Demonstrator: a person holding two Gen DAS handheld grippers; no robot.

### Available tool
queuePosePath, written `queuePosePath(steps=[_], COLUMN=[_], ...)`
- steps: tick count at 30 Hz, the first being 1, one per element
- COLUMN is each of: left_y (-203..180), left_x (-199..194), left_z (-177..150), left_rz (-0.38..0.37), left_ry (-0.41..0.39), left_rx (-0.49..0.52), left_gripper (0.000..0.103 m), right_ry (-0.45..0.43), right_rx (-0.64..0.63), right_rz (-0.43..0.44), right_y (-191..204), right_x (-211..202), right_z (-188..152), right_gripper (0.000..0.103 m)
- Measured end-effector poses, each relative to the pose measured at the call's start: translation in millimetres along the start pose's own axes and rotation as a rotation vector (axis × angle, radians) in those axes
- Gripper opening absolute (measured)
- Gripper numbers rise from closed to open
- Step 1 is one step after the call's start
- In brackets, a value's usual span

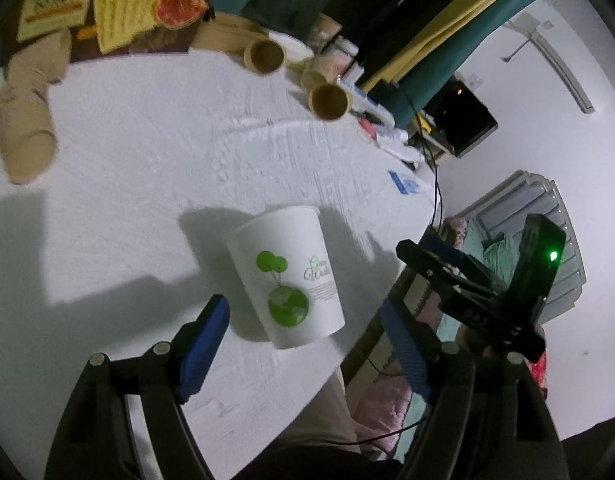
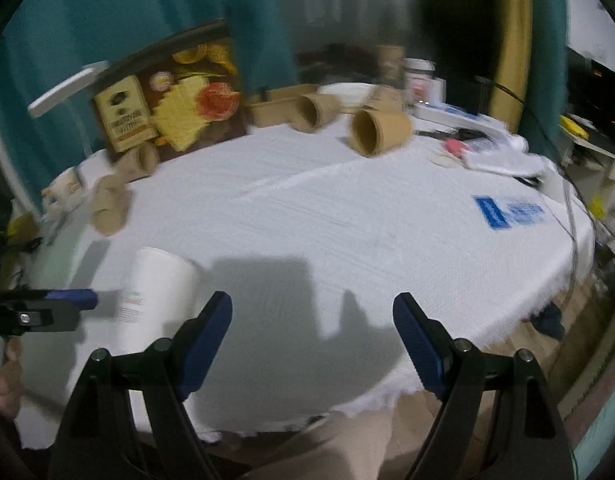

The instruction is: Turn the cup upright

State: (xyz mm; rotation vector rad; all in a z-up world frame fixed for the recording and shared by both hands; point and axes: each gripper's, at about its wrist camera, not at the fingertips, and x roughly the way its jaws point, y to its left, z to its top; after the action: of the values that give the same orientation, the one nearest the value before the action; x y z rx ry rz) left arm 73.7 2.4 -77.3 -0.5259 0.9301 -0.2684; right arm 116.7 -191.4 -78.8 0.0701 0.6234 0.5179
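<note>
A white paper cup [image 1: 289, 276] with a green globe print lies on its side on the white tablecloth, between and just ahead of the open blue-padded fingers of my left gripper [image 1: 303, 316]. The fingers do not touch it. In the right wrist view the same cup [image 2: 155, 300] lies at the lower left, blurred, with the left gripper's fingertip [image 2: 73, 298] beside it. My right gripper [image 2: 312, 312] is open and empty above the table's near edge. It also shows in the left wrist view [image 1: 439, 256] at the right.
Several brown paper cups [image 1: 331, 100] [image 2: 377, 130] lie on their sides at the table's far side, with a printed box [image 2: 171, 100] behind them. Papers and small items [image 2: 487, 148] crowd the far right. A blue-printed sheet [image 2: 507, 212] lies near the right edge.
</note>
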Motion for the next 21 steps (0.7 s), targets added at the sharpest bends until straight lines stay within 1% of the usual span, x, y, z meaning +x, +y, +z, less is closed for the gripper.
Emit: queuePosePath(steps=[1,3,4,6,7,11,14,16,17,19,21], left_y=[1.7,5.9,8.3,13.5,17.0,35.8,50.8,59.9,64.1,68.6,73.9], left_x=[-6.4,-20.7,-27.0,-36.0,-40.6,-52.4,-59.5,-63.4,-64.4,-65.2,-69.3], left_z=[-1.5,-5.6,-7.8,-11.4,-13.6,-19.8,-24.7,-27.7,-29.6,-31.7,-35.2], left_rz=[0.007,0.047,0.08,0.147,0.184,0.264,0.307,0.324,0.335,0.35,0.355], left_ry=[-0.016,-0.059,-0.081,-0.116,-0.132,-0.167,-0.181,-0.184,-0.184,-0.182,-0.187], left_rx=[0.008,0.031,0.046,0.073,0.085,0.088,0.071,0.059,0.053,0.047,0.042], left_gripper=[0.079,0.079,0.079,0.079,0.079,0.079,0.079,0.079,0.079,0.079,0.079], right_ry=[0.008,0.029,0.042,0.088,0.122,0.253,0.368,0.422,0.454,0.507,0.533], right_rx=[-0.012,-0.025,-0.034,-0.043,-0.05,-0.054,-0.015,0.01,0.034,0.057,0.051], right_rz=[0.034,0.11,0.13,0.214,0.242,0.299,0.38,0.425,0.433,0.418,0.4], right_y=[5.9,17.0,21.1,31.9,37.1,54.0,63.2,67.9,69.0,71.3,74.8], right_x=[-2.4,-5.6,-5.9,-1.4,4.3,33.0,58.7,74.0,81.7,95.1,103.9], right_z=[5.8,17.6,22.7,34.4,40.1,50.4,52.1,53.1,52.8,50.6,48.5], right_gripper=[0.081,0.081,0.081,0.081,0.081,0.081,0.081,0.081,0.081,0.081,0.081])
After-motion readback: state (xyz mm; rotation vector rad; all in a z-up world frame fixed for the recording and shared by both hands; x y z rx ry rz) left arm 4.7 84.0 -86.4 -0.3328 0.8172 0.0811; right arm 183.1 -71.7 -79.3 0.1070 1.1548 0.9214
